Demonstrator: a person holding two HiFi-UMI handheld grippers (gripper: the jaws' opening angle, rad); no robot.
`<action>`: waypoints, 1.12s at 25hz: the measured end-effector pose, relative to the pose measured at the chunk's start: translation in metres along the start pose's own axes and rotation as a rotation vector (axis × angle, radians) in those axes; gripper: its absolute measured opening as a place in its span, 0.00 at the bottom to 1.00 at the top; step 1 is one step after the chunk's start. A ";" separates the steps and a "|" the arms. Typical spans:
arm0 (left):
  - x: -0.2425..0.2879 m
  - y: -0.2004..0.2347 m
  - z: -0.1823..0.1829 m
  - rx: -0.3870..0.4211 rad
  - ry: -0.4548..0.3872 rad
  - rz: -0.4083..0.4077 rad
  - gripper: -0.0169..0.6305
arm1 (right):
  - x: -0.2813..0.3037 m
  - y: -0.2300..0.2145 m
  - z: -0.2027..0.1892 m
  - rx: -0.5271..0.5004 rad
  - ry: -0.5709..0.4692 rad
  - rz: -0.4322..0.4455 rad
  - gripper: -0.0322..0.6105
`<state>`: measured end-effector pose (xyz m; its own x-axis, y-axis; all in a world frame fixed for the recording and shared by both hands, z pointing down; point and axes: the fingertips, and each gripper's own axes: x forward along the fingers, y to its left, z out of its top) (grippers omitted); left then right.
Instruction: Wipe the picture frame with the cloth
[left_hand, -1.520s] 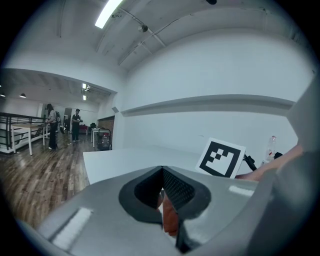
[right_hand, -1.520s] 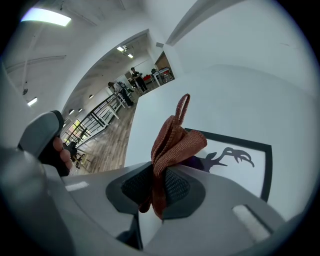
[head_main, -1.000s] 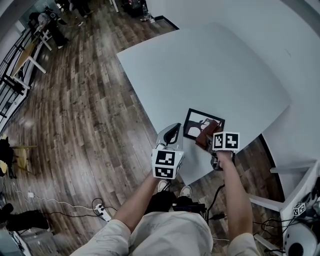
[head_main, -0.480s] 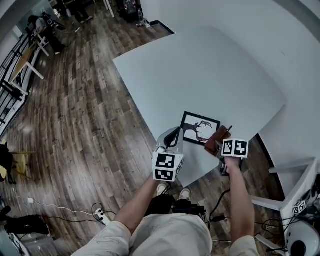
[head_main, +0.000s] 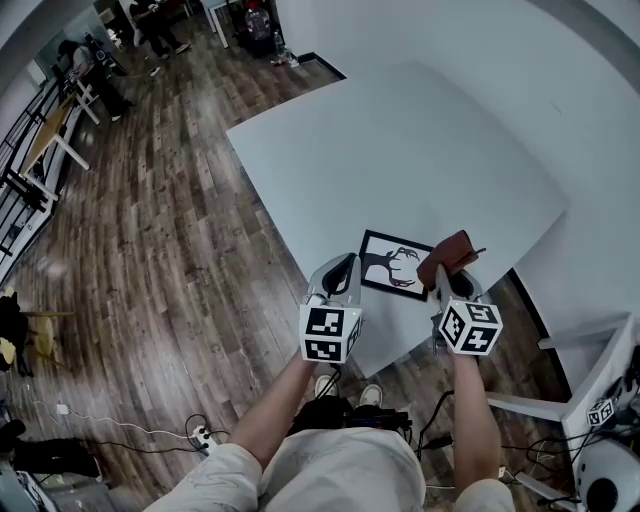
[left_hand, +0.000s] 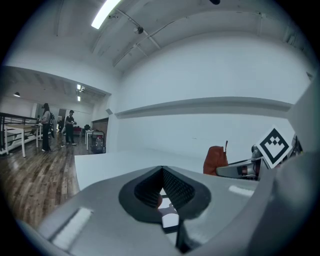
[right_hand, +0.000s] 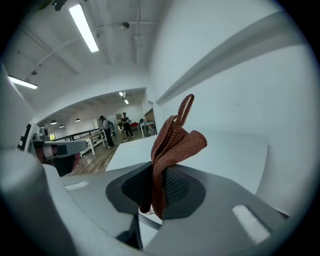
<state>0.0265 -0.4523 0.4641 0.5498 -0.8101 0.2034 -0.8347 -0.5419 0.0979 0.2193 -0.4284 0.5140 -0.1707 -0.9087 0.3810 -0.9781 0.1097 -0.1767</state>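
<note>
Right gripper (head_main: 447, 280) clenched rust-brown woven cloth (head_main: 450, 250) — black rectangular picture frame (head_main: 392, 265) lay flat just left of it; left gripper (head_main: 338, 268) jaws closed, empty.

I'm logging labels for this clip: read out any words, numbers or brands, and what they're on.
No readable text anywhere.
Picture frame: only a black silhouette, no words.
Cubes on the left gripper and right gripper: black-and-white square markers, no letters.

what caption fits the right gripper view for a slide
Right tongs shut on a folded rust-brown woven cloth, white table beyond.
</note>
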 end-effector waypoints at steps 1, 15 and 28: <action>-0.001 -0.001 0.004 0.003 -0.008 0.000 0.03 | -0.006 0.004 0.010 -0.016 -0.050 -0.001 0.17; -0.032 -0.016 0.067 0.117 -0.210 -0.012 0.03 | -0.096 0.052 0.090 -0.200 -0.541 -0.086 0.17; -0.043 -0.016 0.071 0.102 -0.237 -0.005 0.03 | -0.098 0.062 0.089 -0.254 -0.524 -0.102 0.17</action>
<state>0.0186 -0.4246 0.3850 0.5559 -0.8306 -0.0322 -0.8311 -0.5561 -0.0032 0.1857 -0.3686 0.3846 -0.0566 -0.9904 -0.1259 -0.9953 0.0461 0.0849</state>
